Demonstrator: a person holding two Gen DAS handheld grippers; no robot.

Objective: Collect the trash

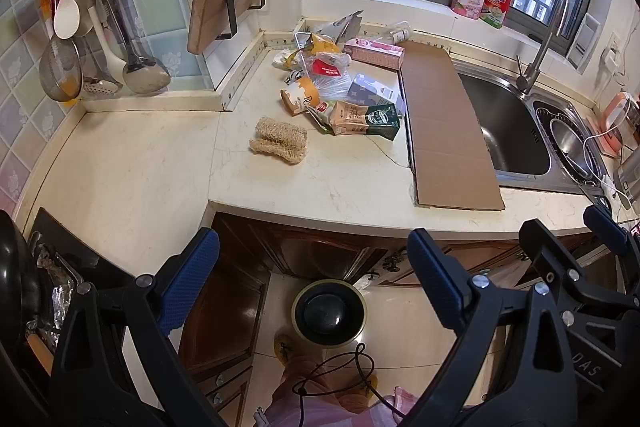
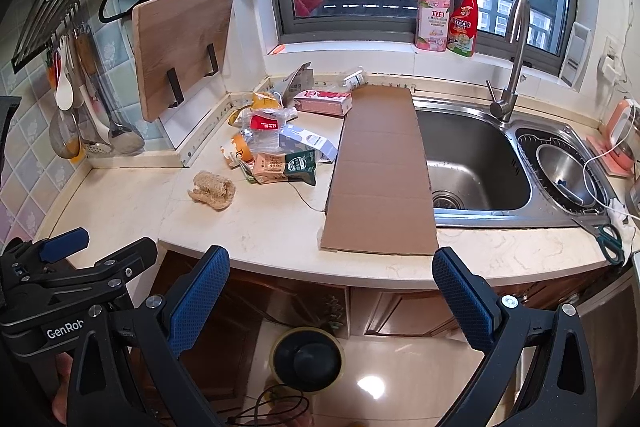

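A kitchen worktop (image 2: 280, 227) carries a trash pile (image 2: 276, 147) far left; both tongs, left (image 1: 312, 279) and right (image 2: 330, 291), hang open and empty. Approach low, pinching 1 carton at a time.

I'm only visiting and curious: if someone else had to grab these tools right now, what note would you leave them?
Left hand-held gripper: open, empty, held off the counter's front edge.
Right hand-held gripper: open, empty, also short of the counter.
Trash pile (cartons, wrappers, cup): on the counter, left of the cardboard sheet by the sink.
Bin: on the floor below.
Done: nothing visibly collected.
Left: all the trash.
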